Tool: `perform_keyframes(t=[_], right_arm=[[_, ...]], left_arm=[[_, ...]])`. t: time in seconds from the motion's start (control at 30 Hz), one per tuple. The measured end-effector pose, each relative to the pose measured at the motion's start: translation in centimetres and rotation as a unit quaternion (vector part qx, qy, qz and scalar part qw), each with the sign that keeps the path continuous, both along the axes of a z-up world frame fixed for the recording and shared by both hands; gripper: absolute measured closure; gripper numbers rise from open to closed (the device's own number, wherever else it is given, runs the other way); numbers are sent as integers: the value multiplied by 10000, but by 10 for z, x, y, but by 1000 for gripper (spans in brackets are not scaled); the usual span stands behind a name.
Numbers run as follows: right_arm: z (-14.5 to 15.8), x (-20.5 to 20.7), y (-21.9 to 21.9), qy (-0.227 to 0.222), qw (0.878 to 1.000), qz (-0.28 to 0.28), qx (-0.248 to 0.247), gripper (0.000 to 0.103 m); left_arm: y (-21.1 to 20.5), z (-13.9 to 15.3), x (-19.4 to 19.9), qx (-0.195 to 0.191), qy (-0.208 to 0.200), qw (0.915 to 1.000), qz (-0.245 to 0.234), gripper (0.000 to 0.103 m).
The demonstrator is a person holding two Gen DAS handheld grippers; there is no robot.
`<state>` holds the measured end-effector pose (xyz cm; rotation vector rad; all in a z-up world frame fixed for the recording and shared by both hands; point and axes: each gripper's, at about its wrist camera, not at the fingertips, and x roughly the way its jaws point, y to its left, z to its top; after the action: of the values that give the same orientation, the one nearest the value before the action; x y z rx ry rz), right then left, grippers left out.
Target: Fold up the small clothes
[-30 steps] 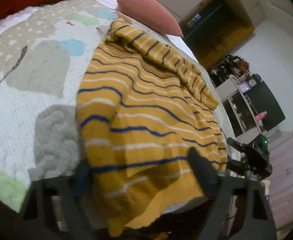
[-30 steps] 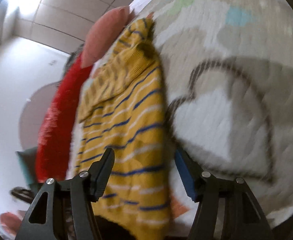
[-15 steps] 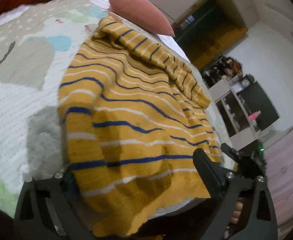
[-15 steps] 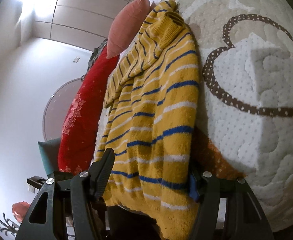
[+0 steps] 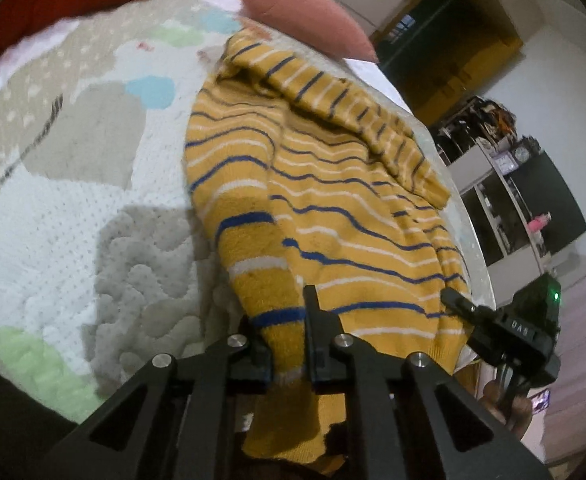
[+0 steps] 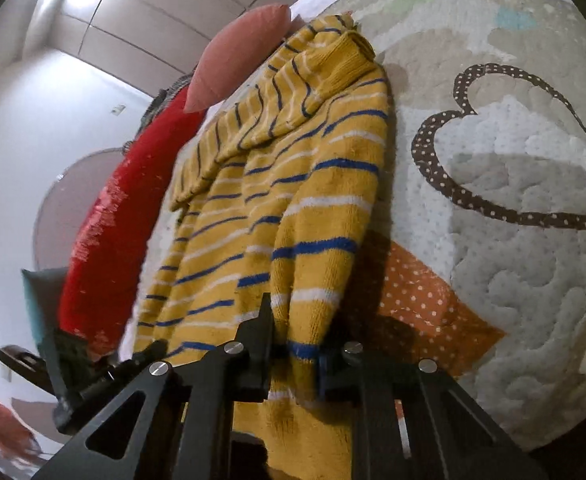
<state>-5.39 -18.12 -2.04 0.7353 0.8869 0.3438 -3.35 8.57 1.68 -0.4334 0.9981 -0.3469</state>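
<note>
So this is the grab step: both claws are clamping down on the bottom hem of the yellow striped sweater (image 5: 333, 208), which is lying flat on the quilted bed cover (image 5: 73, 208). The left claw (image 5: 289, 320) is pinched tight on one hem corner, and the right claw (image 6: 293, 336) is closing on the other with knit bunched between its pads. Both are angling downward from the bed's edge. Next move probably calls for lifting the hem evenly toward the collar.

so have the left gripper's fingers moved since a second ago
Yes. The left gripper had its fingers spread wide either side of the yellow sweater's hem; now they have come together and pinch that hem, seen against the quilt.
</note>
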Motion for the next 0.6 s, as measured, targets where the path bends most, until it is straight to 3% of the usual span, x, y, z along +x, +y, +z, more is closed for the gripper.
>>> perform_keyframes(t=[0.2, 0.33, 0.43, 0.6], right_arm=[[8, -24, -10, -89, 9995, 252, 193, 90], [5, -45, -16, -53, 9992, 345, 220, 90], [-5, -46, -19, 119, 9991, 330, 219, 90], [-6, -39, -13, 183, 9992, 321, 141, 90]], left_arm=[[11, 17, -26, 73, -138, 9999, -14, 95], [26, 11, -38, 130, -46, 9998, 144, 95], [36, -2, -39, -54, 123, 9995, 291, 95], [39, 1, -39, -30, -4, 9995, 326, 95]])
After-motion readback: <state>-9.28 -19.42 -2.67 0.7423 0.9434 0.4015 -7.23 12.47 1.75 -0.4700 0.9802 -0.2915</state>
